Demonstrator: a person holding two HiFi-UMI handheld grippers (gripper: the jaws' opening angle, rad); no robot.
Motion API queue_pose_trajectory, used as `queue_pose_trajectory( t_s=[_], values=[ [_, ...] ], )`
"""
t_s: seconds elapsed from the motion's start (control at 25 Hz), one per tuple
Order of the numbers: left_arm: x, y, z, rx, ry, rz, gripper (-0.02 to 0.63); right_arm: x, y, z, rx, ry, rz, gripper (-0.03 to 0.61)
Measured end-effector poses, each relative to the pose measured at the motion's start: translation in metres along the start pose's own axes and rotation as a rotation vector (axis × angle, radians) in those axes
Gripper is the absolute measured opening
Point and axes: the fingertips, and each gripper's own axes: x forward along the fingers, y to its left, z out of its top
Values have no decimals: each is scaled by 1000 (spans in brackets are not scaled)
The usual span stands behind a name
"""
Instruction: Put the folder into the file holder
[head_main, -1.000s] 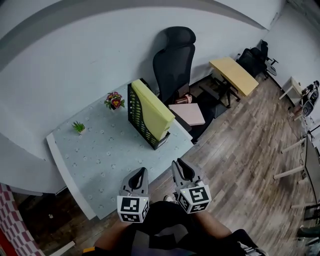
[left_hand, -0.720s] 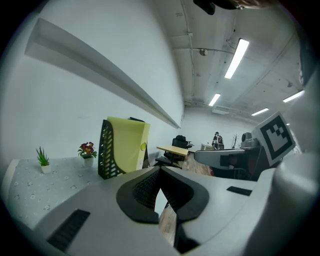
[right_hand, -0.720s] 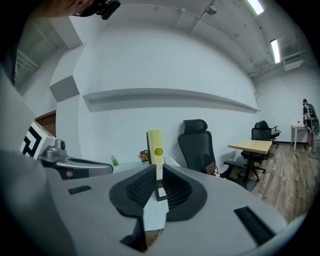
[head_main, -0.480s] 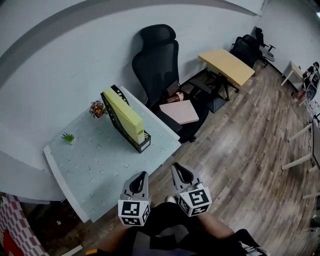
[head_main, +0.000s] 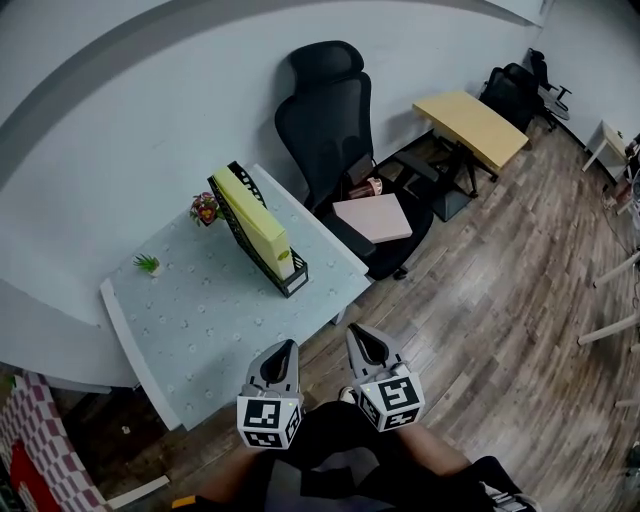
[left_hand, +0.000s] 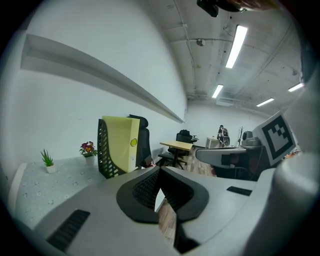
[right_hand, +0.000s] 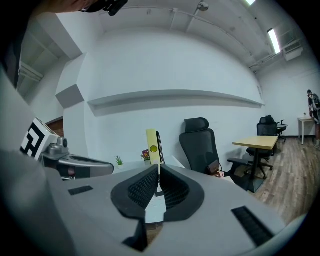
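Closest to you, both tools are hanging low in front of your body, short of the near edge of the desk (head_main: 200, 330) and touching nothing. Your left hand-held gripper (head_main: 283, 347) is showing its jaws pressed together with nothing between them, and your right hand-held gripper (head_main: 360, 331) is sitting fully closed and just as empty. Further out, near the far right corner of the desk, the yellow folder (head_main: 255, 215) is standing on edge inside the black file holder (head_main: 290, 283), spine label facing you and leaning slightly against the mesh back. A small flower pot (head_main: 205, 208) is sitting just behind the holder, and a tiny green plant (head_main: 147, 264) is standing well apart at the left rear. Beyond the desk, a black office chair (head_main: 325, 110) is carrying a flat pink item (head_main: 372, 217) on its seat; whether that is another folder, you cannot tell from here. Judging by how things lie, the placing step is looking finished and you are standing clear of the work. The next move is calling for little: hold both tools away from the holder so nothing tips, and only step in again if the folder needs seating deeper.
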Motion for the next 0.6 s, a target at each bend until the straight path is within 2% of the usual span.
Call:
queue_pose_trajectory(
  t_s=[0.6],
  values=[
    [-9,14,0,-14,-9,2,5,5,15,-1,-12,10,-10,26]
  ],
)
